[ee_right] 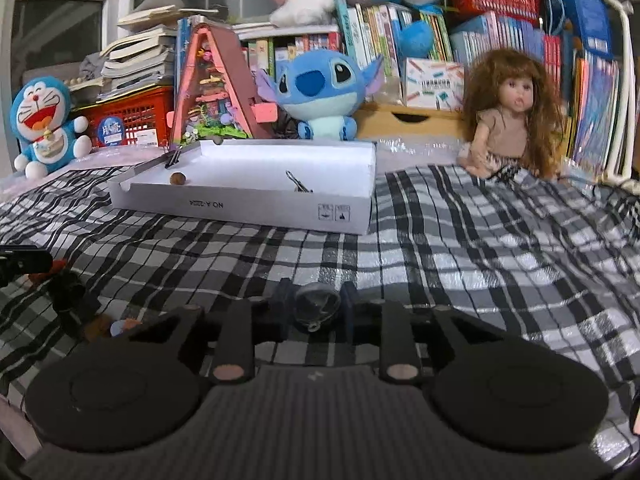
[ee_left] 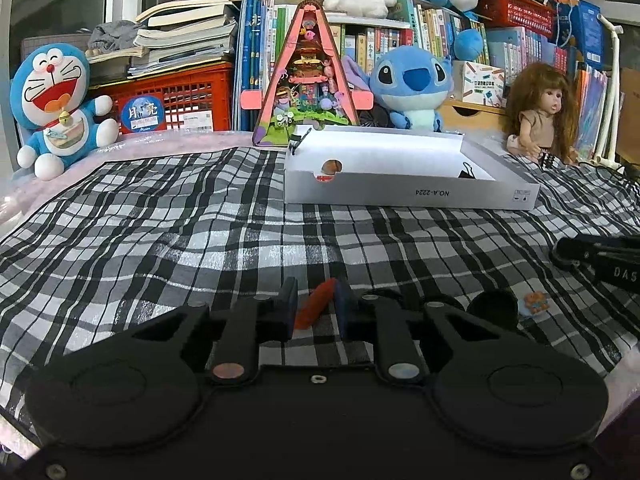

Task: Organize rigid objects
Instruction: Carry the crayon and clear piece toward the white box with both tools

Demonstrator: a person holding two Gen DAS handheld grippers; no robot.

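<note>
My left gripper is low over the plaid cloth, its jaws closed around a small red-orange piece. My right gripper holds a dark round object between its fingers just above the cloth. A white shallow box lies ahead; it also shows in the right wrist view. Inside it are binder clips and a small brown ball. A small orange-and-blue figure lies on the cloth right of my left gripper. The right gripper's tip enters the left wrist view at the right edge.
Behind the box stand a pink triangular toy house, a Stitch plush, a Doraemon plush, a doll, a red crate and shelves of books. A black round object lies near the figure.
</note>
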